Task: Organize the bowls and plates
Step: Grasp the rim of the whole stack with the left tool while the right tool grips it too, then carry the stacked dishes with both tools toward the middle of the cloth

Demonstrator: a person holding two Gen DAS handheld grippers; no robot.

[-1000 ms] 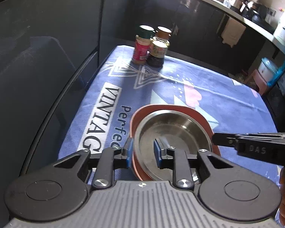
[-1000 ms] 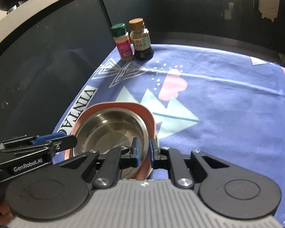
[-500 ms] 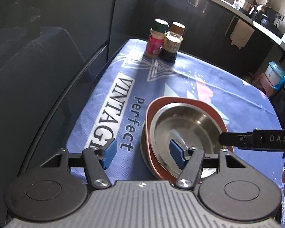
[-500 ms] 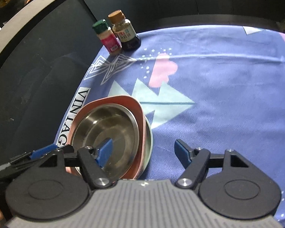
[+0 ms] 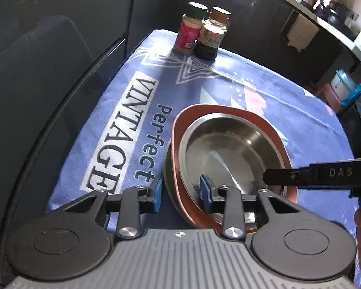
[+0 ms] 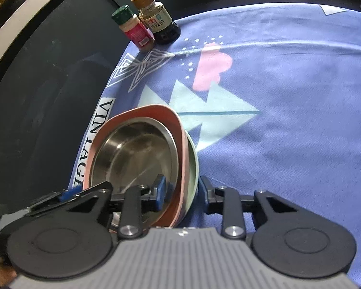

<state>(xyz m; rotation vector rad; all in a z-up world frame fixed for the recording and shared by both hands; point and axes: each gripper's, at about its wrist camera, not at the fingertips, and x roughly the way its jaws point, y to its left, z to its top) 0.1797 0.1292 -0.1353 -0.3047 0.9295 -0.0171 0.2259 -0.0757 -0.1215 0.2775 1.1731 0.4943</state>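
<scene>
Left wrist view: the left gripper (image 5: 180,193) straddles the near-left rim of the stack, one pad outside on the cloth side, the other inside the steel bowl (image 5: 228,149). Its jaws have just been closing around the rims, though a sliver of gap shows at the outer pad, so I cannot tell whether they are clamped yet. The steel bowl sits nested in the pink bowl (image 5: 178,130), near the left edge of the blue tablecloth (image 5: 288,91). The right gripper (image 5: 288,175) reaches in from the right over the far rim. Two spice bottles (image 5: 202,33) stand at the far-left corner.

Right wrist view: the right gripper (image 6: 181,192) has also just been closing, its pads either side of the stack's near-right rim, where a pale green dish (image 6: 192,159) shows beneath the pink one (whether it pinches firmly is unclear).

The risk, as I judge it: thin, smooth, layered rims could slip from shallow bites, or a lift on uneven sides could tilt the stack and slide the steel bowl out.
</scene>
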